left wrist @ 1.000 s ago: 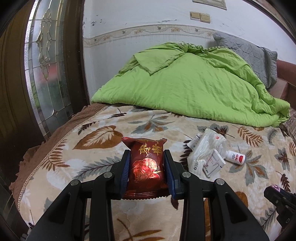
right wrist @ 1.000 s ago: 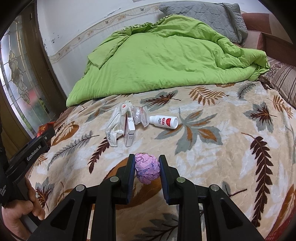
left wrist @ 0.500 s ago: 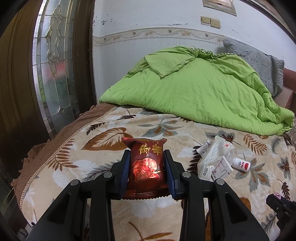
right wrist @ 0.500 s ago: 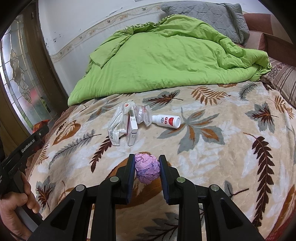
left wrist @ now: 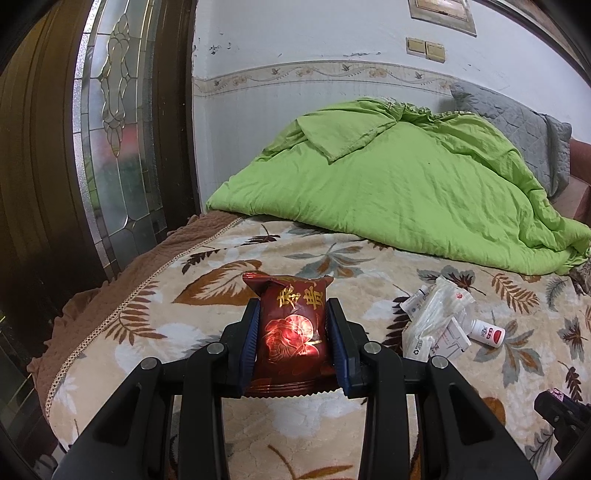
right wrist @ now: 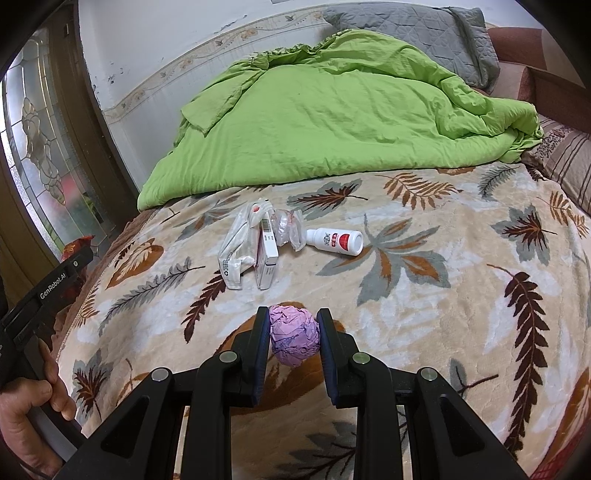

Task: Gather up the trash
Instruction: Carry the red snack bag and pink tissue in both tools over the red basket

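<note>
My left gripper [left wrist: 291,314] is shut on a red snack packet [left wrist: 291,328] with gold lettering, held above the leaf-patterned bedspread [left wrist: 192,332]. My right gripper [right wrist: 293,325] is shut on a crumpled pink paper ball [right wrist: 294,339], held above the bedspread [right wrist: 424,332]. More trash lies on the bed: a clear plastic wrapper [right wrist: 240,247], a small flat box [right wrist: 268,254] and a white bottle with a red label [right wrist: 335,240]. The same pile shows in the left wrist view [left wrist: 436,325]. The left gripper's body [right wrist: 40,295] shows at the left of the right wrist view.
A rumpled green duvet [left wrist: 388,184] covers the far part of the bed, with a grey pillow [right wrist: 413,33] behind it. A dark wooden door with patterned glass [left wrist: 110,129] stands left of the bed. The right gripper's tip [left wrist: 561,406] shows at lower right.
My left gripper has risen and drawn back from the bed with the packet. My right gripper has risen a little with the paper ball. The trash pile has not moved.
</note>
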Motion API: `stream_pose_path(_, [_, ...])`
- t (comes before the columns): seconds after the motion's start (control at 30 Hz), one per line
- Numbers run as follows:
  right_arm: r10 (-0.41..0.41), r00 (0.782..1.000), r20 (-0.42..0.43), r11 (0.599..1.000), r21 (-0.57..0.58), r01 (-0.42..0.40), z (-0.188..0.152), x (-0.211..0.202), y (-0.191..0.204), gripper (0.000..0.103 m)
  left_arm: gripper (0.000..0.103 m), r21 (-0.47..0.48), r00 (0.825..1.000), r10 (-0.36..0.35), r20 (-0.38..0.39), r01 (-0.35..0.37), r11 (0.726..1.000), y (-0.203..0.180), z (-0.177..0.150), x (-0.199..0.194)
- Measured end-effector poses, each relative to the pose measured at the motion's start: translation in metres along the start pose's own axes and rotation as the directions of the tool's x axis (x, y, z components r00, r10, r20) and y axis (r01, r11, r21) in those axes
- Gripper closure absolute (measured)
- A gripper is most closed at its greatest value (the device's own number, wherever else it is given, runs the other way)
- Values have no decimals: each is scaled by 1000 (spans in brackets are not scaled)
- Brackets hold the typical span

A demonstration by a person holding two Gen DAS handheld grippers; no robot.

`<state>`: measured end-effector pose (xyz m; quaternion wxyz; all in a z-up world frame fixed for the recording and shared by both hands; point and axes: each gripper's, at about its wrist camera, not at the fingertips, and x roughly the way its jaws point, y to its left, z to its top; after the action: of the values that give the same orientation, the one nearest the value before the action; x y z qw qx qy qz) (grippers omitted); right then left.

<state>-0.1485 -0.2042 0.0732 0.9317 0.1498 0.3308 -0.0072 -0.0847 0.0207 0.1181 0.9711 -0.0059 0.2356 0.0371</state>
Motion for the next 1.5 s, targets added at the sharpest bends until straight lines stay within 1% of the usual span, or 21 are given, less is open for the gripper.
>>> stream_pose_path(0.23, [5,1000,1,1000,1,-5,0,-1,1,76,69,2,1000,0,2,0,1000,1,0,-1])
stream_pose_path(0.3, [7,1000,4,1000,1,-7,0,-3,0,76,69,1,1000,-22,-4,22,1000,0,0,-1])
stream_pose_path(0.37, [17,1000,12,1000,8,-17,0,-9,0,76,69,-2,998,-66,-22,66,998,-3,-2,-2])
stream_pose_path(0.43, [27,1000,13,999,19,-28,-1,-18,-5,76,69,-14,990,-134,-35,133,991,-8,-3,-6])
stream_pose_path(0.57, [40,999,10,998,53,-40,-8,-43,-25,76,69,4,955,-288,-67,289,957,-32,-7,-19])
stream_pose_path(0.6, [40,999,10,997,58,-41,-9,-49,-32,76,69,16,935,-346,-80,348,937,-43,-8,-27])
stream_pose_path(0.67, [36,999,16,996,79,-37,-13,-68,-48,76,69,27,905,-414,-96,418,908,-59,-11,-37])
stream_pose_path(0.7, [29,999,21,996,86,-30,-15,-77,-54,76,69,38,885,-453,-106,459,888,-70,-12,-45])
stream_pose_path(0.77, [7,999,37,994,111,-11,-18,-101,-75,76,69,71,834,-535,-134,546,835,-95,-16,-61])
stream_pose_path(0.87, [-35,998,58,987,161,25,-24,-136,-108,76,69,107,751,-634,-184,657,746,-135,-27,-89])
stream_pose_path(0.97, [-99,992,77,974,213,81,-34,-175,-146,76,69,137,646,-717,-261,760,635,-181,-41,-120])
stream_pose_path(1.0, [-116,990,79,970,223,96,-36,-183,-154,76,69,149,617,-736,-278,785,602,-194,-45,-131])
stream_pose_path(1.03, [-147,986,81,962,243,124,-42,-199,-169,76,69,155,594,-751,-288,803,575,-203,-49,-140])
stream_pose_path(1.07, [-173,981,83,954,260,146,-47,-211,-180,76,69,167,558,-770,-310,829,534,-218,-54,-153])
stream_pose_path(1.1, [-190,978,83,948,273,161,-51,-220,-188,76,69,176,527,-782,-333,849,498,-230,-59,-163])
stream_pose_path(1.17, [-245,966,81,925,319,208,-66,-245,-214,76,69,189,471,-798,-375,882,432,-253,-71,-183])
stream_pose_path(1.2, [-261,962,79,916,334,221,-69,-252,-221,76,69,192,450,-802,-394,893,407,-261,-76,-190])
stream_pose_path(1.27, [-307,949,69,888,381,259,-84,-273,-245,76,69,194,393,-803,-448,920,341,-283,-90,-205])
stream_pose_path(1.4, [-364,930,50,838,453,304,-106,-296,-279,76,69,184,318,-786,-530,948,259,-320,-112,-226])
stream_pose_path(1.43, [-366,929,46,831,465,305,-110,-298,-284,76,69,187,303,-777,-553,953,238,-333,-120,-231])
stream_pose_path(1.5, [-372,927,37,810,500,305,-120,-303,-298,74,69,187,282,-759,-587,959,212,-349,-131,-238])
